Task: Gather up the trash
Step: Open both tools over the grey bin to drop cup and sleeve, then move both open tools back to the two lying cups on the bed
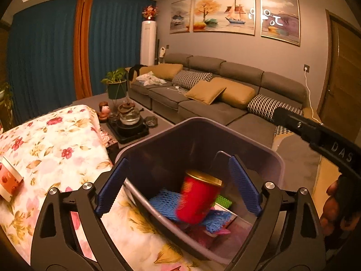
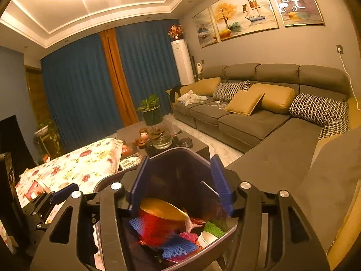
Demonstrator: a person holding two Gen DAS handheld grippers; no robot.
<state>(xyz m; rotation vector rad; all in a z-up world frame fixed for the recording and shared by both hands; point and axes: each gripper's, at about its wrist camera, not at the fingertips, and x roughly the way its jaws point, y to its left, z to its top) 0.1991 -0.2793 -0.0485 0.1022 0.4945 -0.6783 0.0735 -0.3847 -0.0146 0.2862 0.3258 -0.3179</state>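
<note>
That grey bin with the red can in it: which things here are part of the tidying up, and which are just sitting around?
Part of the job:
- grey bin
- red can dropping in, blurred
- blue foam netting in the bin
- paper cup on the floral cloth, probably next
- right gripper, open over the bin

Just lying about:
- glass teapot
- potted plant
- sofa cushions

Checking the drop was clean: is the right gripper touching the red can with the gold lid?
Apart. In the right wrist view the right gripper stands open above the red can, which is blurred, down in the grey bin.
</note>
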